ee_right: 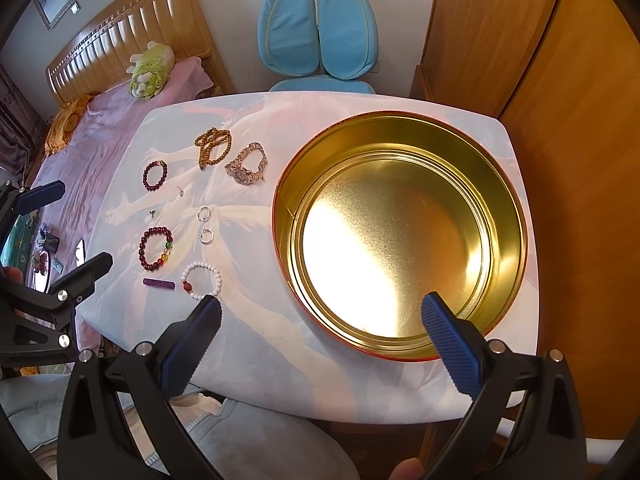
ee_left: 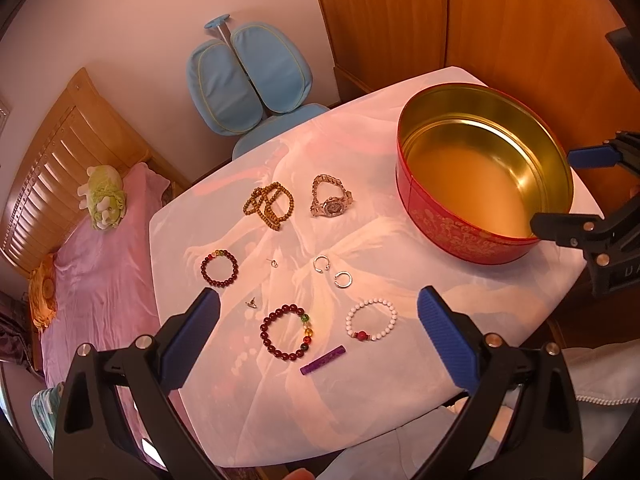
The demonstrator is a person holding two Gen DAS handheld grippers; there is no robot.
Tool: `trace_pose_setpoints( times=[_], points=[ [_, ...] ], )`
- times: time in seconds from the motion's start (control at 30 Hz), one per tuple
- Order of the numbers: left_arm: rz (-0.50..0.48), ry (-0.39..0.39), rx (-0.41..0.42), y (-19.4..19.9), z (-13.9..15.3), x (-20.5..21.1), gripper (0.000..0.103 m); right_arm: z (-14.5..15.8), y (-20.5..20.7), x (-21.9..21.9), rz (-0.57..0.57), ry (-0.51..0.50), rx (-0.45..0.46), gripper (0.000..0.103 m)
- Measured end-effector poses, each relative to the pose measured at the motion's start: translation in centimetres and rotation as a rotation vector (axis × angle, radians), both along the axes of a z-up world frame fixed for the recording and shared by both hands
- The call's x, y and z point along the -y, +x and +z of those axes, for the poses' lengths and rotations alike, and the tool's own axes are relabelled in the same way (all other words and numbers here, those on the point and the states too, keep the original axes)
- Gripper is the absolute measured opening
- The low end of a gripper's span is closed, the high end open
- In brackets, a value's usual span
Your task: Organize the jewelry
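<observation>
Jewelry lies on the table cloth (ee_left: 224, 400): a dark red bead bracelet (ee_left: 286, 333), a white bead bracelet (ee_left: 372, 319), a small red bracelet (ee_left: 219, 268), a wooden bead strand (ee_left: 269, 207), a watch (ee_left: 331, 197), two silver rings (ee_left: 332, 274), two small earrings (ee_left: 252, 302) and a purple stick (ee_left: 323, 360). An empty round red tin (ee_left: 452, 220) with a gold inside (ee_right: 400, 232) stands at the right. My left gripper (ee_left: 318, 312) is open above the bracelets. My right gripper (ee_right: 320, 312) is open over the tin's near rim.
A blue chair (ee_left: 248, 80) stands behind the table. A bed with a pink cover (ee_left: 100, 280) and a plush toy (ee_left: 105, 196) lies to the left. A wooden wardrobe (ee_right: 520, 40) stands at the right.
</observation>
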State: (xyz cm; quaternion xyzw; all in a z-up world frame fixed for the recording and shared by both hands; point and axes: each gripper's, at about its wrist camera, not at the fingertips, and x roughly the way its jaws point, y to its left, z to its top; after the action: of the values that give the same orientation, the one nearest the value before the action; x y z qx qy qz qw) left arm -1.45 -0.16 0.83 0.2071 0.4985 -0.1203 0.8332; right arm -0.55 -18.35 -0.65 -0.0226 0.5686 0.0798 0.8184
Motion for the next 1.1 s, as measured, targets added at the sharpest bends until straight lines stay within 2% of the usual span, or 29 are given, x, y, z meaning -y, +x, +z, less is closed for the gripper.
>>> trace_pose_setpoints(
  times=[0.53,0.77,0.9,1.1],
  points=[
    [0.002,-0.001,-0.003,-0.2,-0.1,-0.3,0.096,-0.2,0.2,0.1,0.003,0.006,-0.005,0.101],
    [0.027,-0.053,-0.054,0.0,-0.7,-0.6,0.096,-0.2,0.2,0.6,-0.012,0.031,0.034,0.101],
    [0.039,-0.036,-0.058,0.0,-0.8,-0.1,0.096,0.1,0.3,1.2,-0.032,0.047,0.062,0.101],
    [0.083,-0.051,-0.061,0.5,-0.7,-0.6,0.096,-0.6,0.8,1.9,-0.049,0.029,0.041,0.101]
  ],
)
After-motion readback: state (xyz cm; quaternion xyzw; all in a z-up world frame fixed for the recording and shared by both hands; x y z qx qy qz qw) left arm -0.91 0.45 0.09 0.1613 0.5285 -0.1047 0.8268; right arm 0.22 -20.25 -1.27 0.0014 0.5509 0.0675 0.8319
